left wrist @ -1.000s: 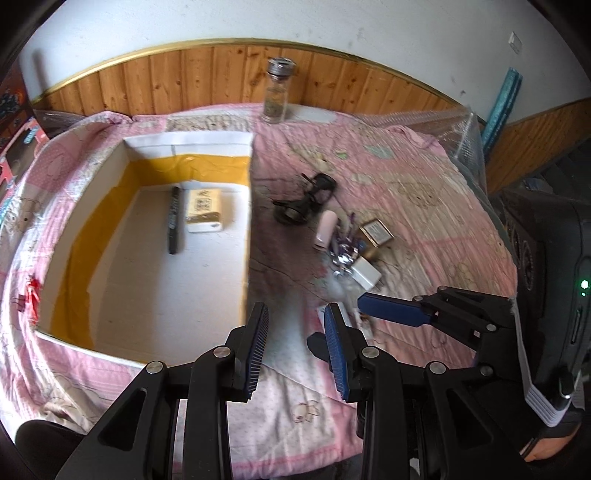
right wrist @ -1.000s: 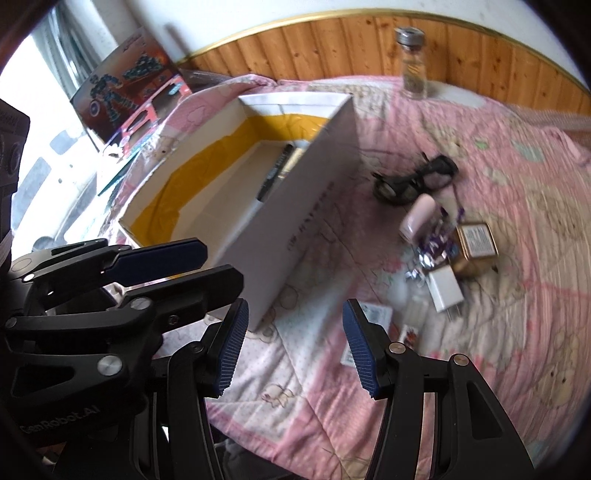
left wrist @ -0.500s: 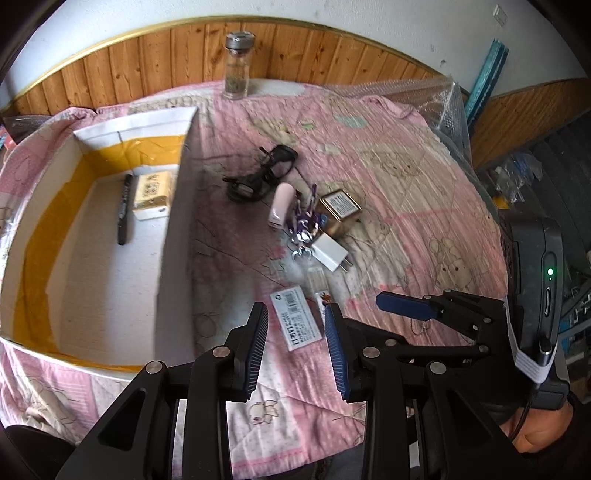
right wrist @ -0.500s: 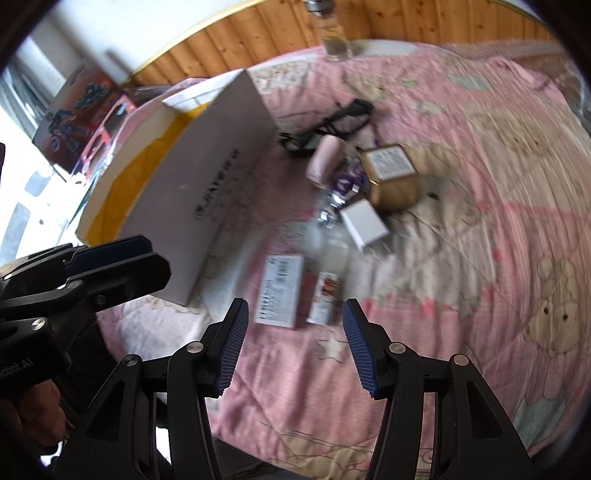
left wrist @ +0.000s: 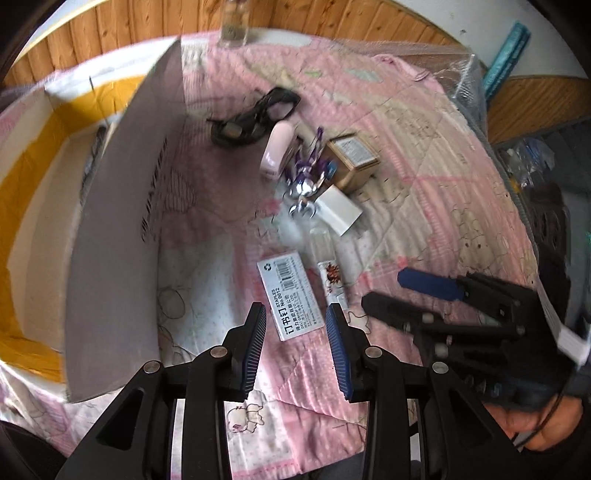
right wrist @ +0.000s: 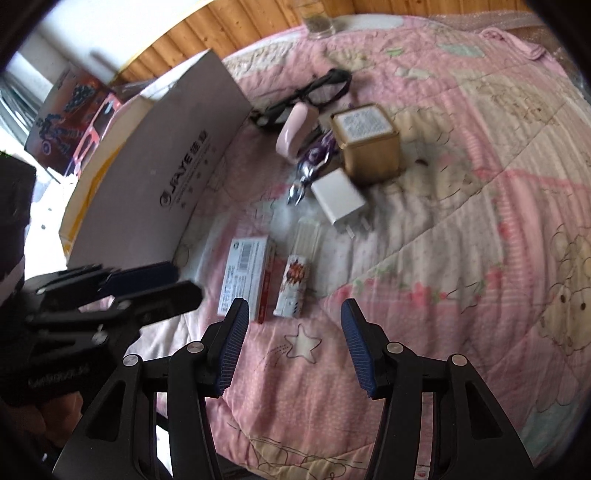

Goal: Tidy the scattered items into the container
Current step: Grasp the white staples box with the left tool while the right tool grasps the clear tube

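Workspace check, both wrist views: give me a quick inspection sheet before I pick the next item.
Surface: pink quilted blanket, rumpled, bare in the near right.
Container: open cardboard box at left; a dark pen-like item lies inside.
Job's things: staples box, narrow sachet, white charger, gold tin, pink case, purple-handled clippers, black glasses, all outside the box.
Clutter: glass jar at the far edge.
Grippers: left gripper open, empty, above the staples box; right gripper open, empty.
Cables: nothing seen.
Surroundings: wood-panelled wall.
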`<action>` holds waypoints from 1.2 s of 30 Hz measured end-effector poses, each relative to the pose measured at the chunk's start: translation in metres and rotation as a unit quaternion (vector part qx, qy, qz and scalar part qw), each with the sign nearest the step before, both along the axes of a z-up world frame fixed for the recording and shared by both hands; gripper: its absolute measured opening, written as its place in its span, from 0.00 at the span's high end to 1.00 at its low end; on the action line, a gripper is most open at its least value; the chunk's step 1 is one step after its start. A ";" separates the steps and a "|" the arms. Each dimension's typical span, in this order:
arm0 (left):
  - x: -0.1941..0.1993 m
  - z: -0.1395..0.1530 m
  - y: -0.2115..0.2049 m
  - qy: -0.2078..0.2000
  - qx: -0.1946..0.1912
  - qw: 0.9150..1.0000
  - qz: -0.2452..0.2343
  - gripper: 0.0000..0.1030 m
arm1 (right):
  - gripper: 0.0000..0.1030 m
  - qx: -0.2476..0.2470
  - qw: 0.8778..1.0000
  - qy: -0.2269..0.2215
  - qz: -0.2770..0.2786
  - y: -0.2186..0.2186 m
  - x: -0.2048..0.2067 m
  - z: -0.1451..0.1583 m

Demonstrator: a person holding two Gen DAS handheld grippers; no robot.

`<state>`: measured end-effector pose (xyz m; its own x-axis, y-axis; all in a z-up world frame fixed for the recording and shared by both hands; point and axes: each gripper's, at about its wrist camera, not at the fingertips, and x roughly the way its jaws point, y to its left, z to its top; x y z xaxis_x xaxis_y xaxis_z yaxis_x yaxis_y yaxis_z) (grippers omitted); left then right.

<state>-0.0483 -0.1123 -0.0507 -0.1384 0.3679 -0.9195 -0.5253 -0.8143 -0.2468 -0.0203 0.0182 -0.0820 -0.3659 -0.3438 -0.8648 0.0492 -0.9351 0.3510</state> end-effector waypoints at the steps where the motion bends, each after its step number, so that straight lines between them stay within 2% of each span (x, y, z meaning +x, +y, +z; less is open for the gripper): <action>1: -0.002 -0.004 0.001 -0.007 0.001 1.000 0.005 0.65 | 0.54 0.003 1.000 -0.002 0.005 -0.003 0.000 -0.004; 2: -0.004 -0.007 0.001 -0.013 0.004 1.000 0.008 0.65 | 0.61 0.006 1.000 -0.004 0.009 -0.004 -0.001 -0.008; 4: -0.007 -0.014 0.004 -0.024 0.008 1.000 0.010 0.65 | 0.65 0.011 1.000 -0.007 0.014 -0.007 -0.002 -0.013; 12: -0.016 -0.032 0.022 -0.032 -0.002 0.999 0.010 0.65 | 0.65 0.050 0.998 0.013 0.033 -0.020 -0.019 -0.029; 16: -0.018 -0.040 0.025 -0.020 -0.019 1.000 0.011 0.65 | 0.65 0.068 0.996 0.028 0.045 -0.028 -0.024 -0.030; 18: -0.019 -0.040 0.026 -0.009 -0.023 1.000 0.008 0.63 | 0.72 0.082 0.995 0.028 0.045 -0.028 -0.025 -0.030; 19: -0.019 -0.041 0.026 -0.007 -0.024 1.000 0.010 0.63 | 0.81 0.091 0.995 0.024 0.039 -0.026 -0.025 -0.030; 20: -0.020 -0.041 0.025 -0.002 -0.030 0.999 0.010 0.62 | 0.81 0.098 0.994 0.021 0.035 -0.024 -0.025 -0.029; 21: -0.019 -0.042 0.025 0.000 -0.035 0.999 0.010 0.56 | 0.81 0.106 0.994 0.020 0.032 -0.022 -0.024 -0.028; 22: -0.021 -0.044 0.022 -0.004 -0.034 0.999 0.016 0.55 | 0.81 0.110 0.993 0.019 0.030 -0.019 -0.023 -0.028; 26: -0.024 -0.056 0.010 -0.030 -0.028 0.998 0.037 0.56 | 0.79 0.098 0.994 0.024 0.028 -0.014 -0.024 -0.028; 31: -0.023 -0.057 0.007 -0.016 -0.015 0.999 0.036 0.58 | 0.79 0.076 0.996 0.046 0.025 -0.009 -0.034 -0.030; 36: -0.015 -0.057 0.010 0.012 -0.022 1.000 0.017 0.59 | 0.80 0.055 0.998 0.036 0.014 -0.005 -0.033 -0.029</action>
